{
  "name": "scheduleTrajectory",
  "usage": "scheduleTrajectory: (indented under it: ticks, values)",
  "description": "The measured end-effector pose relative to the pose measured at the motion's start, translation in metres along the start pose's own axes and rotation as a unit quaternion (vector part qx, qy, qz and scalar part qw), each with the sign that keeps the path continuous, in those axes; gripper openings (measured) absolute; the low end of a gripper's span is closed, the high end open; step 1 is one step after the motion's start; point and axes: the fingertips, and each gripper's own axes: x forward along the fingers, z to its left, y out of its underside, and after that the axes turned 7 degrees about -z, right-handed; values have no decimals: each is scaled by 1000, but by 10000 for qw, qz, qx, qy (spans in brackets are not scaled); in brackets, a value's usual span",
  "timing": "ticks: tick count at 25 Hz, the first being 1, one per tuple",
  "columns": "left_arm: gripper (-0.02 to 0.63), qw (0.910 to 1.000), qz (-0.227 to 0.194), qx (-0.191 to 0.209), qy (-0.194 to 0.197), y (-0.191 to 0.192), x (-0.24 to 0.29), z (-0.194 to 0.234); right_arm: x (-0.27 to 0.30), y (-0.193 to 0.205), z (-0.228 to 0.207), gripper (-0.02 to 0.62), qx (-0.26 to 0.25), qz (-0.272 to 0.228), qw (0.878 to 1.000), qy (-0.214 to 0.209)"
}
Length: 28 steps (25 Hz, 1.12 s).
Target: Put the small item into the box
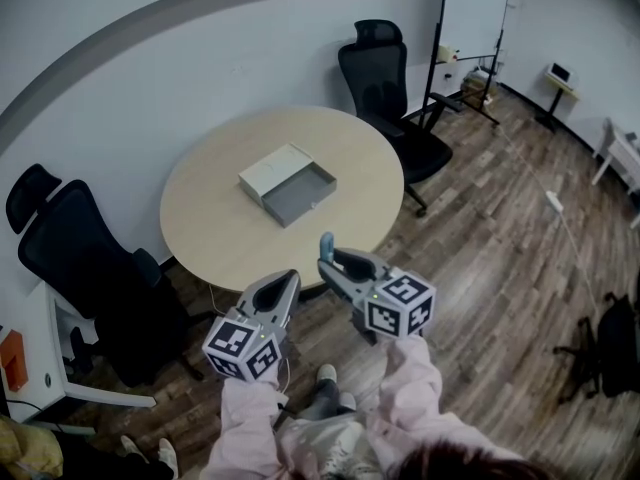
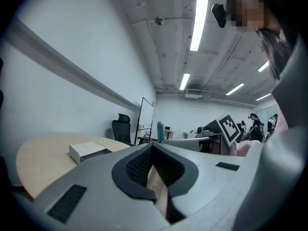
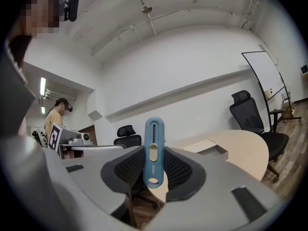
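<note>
**Office table bears an open box as a blue item waits short of it**

Wood flooring (image 1: 500,198) fills the right of the head view. A round table (image 1: 220,228) sits at centre, with one black chair (image 1: 395,98) at upper centre and a second chair (image 1: 90,268) at lower left. The box (image 1: 288,184) lies mid-table with its grey tray drawn out and empty.

Below the table's near edge, a person in pink sleeves holds both tools. The left gripper (image 1: 290,278) has its jaws drawn together on nothing. The right gripper (image 1: 325,263) is clamped on the item (image 1: 326,243), a slim blue piece standing upright above the jaws, well apart from the box.

The item looks like light, stiff plastic with smooth faces, so it is likely to twist or slip under a loose pinch. The present hold, on the flat sides of its lower end, seems the sound one.

Only the head view shows the gap between item and box, and the open tray. Only the right gripper view shows the item (image 3: 154,150) closely: a long slot, a pale slider and a hole at the foot, seated between ribbed pads. The left gripper view alone shows a thin slit behind that tool's meeting tips, with only floor seen through it.
</note>
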Motion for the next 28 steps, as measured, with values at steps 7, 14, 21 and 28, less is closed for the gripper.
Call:
scheduleTrajectory:
  ticks: [7,14,21,28]
  values:
    - [6,9999,-105,-42,34,-6,28,34,25,-1,-27,131,-62,91,9999,78]
    - [6,9996,-125,-70,231,-8,65,57,52,-11,-56,131,-139,130,9997,184]
    - [6,9994,-118,-104,312,-9,88,79,68,-17,-77,132,-130,78,9996,256]
    - [6,9991,-50,-177,395,-3,102,98,86,-10,-89,132,-59,144,9994,293]
